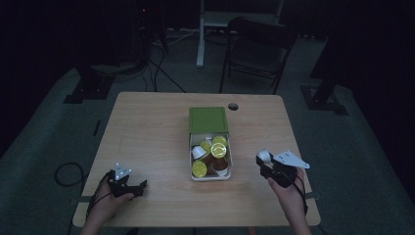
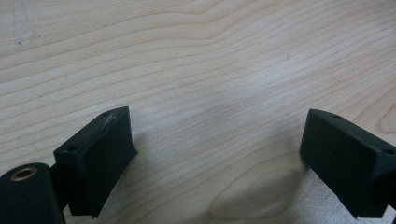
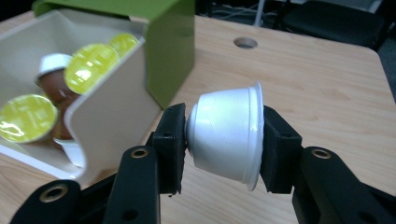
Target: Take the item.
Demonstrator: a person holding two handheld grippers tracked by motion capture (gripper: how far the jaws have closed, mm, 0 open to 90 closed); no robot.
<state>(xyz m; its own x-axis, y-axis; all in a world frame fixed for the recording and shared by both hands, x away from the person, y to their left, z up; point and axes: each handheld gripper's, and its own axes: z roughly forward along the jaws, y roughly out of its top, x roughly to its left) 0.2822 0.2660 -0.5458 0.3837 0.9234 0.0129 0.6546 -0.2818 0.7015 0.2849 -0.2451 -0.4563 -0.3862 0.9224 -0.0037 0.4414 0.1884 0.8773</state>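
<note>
A white box [image 1: 192, 155] with a green sleeve [image 1: 208, 119] lies in the middle of the wooden table [image 1: 147, 127], its open tray holding several coffee capsules [image 1: 218, 150] with yellow-green lids. My right gripper [image 1: 264, 159] hovers just right of the box, shut on a white capsule [image 3: 227, 133] held on its side between the two jaws. The box wall [image 3: 112, 121] and the capsules [image 3: 88, 67] inside it sit to the left in the right gripper view. My left gripper [image 1: 139, 188] rests near the table's front left edge, open over bare wood [image 2: 215, 93] with nothing between its jaws.
A round cable hole [image 1: 233, 106] is in the table behind the box. A dark folding chair [image 1: 254, 49] and a white stand [image 1: 201, 34] are beyond the far edge. A cable loop [image 1: 66, 174] lies on the floor at the left.
</note>
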